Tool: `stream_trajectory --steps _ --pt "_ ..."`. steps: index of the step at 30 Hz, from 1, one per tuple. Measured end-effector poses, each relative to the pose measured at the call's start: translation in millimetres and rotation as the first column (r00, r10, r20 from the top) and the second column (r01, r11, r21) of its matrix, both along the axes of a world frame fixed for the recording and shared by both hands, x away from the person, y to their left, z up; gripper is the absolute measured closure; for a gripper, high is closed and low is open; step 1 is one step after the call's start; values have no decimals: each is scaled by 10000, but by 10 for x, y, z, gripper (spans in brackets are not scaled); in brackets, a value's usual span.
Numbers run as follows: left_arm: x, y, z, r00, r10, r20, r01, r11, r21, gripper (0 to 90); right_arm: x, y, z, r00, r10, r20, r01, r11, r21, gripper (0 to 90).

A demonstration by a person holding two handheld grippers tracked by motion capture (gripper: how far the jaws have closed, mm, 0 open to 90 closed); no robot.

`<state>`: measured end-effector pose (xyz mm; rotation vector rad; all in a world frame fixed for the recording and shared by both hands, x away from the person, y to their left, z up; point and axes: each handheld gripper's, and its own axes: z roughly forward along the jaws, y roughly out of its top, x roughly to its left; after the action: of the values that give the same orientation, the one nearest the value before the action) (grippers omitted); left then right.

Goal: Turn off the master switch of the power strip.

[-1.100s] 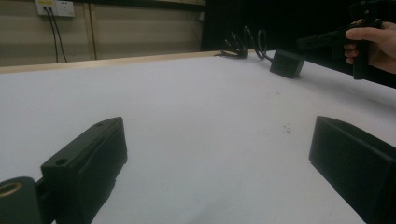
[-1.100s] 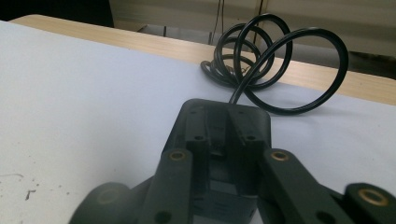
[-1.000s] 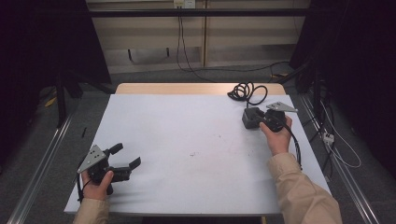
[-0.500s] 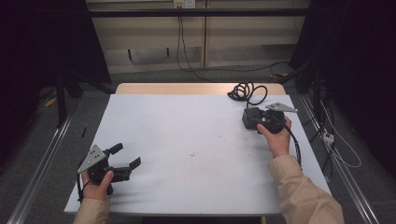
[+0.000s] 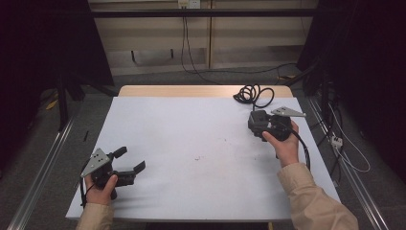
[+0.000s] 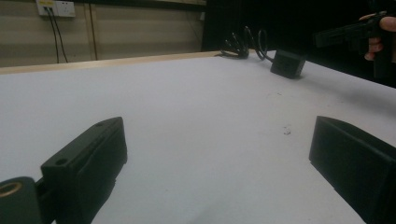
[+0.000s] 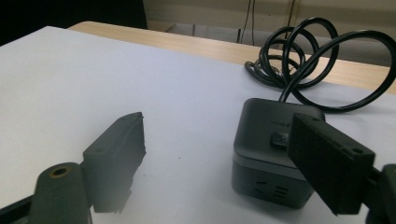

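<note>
While both hand-held grippers gape empty, the right hand-held gripper (image 7: pixel 217 158) view reveals the black box's (image 7: pixel 273 151) button.

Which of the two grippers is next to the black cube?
The right gripper, by the black cube with its coiled cable; the left gripper is far away.

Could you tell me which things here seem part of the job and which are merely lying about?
Likely part of the job: black cube-shaped box beside the open right gripper; its coiled black cable.

Lying about: faint marks on the white table; left gripper idle, open.
</note>
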<state>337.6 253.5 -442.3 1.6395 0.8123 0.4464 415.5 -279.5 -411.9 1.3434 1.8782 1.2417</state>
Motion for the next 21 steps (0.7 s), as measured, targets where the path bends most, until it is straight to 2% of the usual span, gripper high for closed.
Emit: stream_trajectory --steps 2,7,9,17,21 --pt "0 8 -1 10000 -30 19 30 10000 27 40 -36 4 2 9999 42 146 -43 10000 37 195" --pt "-6 15 2 10000 -5 35 5 10000 -9 40 -125 23 -23 9996 265 -14 -265 9996 25 158" --pt "-7 13 2 10000 18 24 -18 10000 -22 39 -172 34 -29 9994 324 99 -324 9995 29 165" --pt "-8 0 0 10000 -21 13 21 10000 12 40 -333 43 -60 9981 617 74 -619 9979 209 159" --pt "-7 -1 -4 10000 -10 2 10 10000 5 40 -402 42 -67 9976 691 28 -691 9975 113 156"
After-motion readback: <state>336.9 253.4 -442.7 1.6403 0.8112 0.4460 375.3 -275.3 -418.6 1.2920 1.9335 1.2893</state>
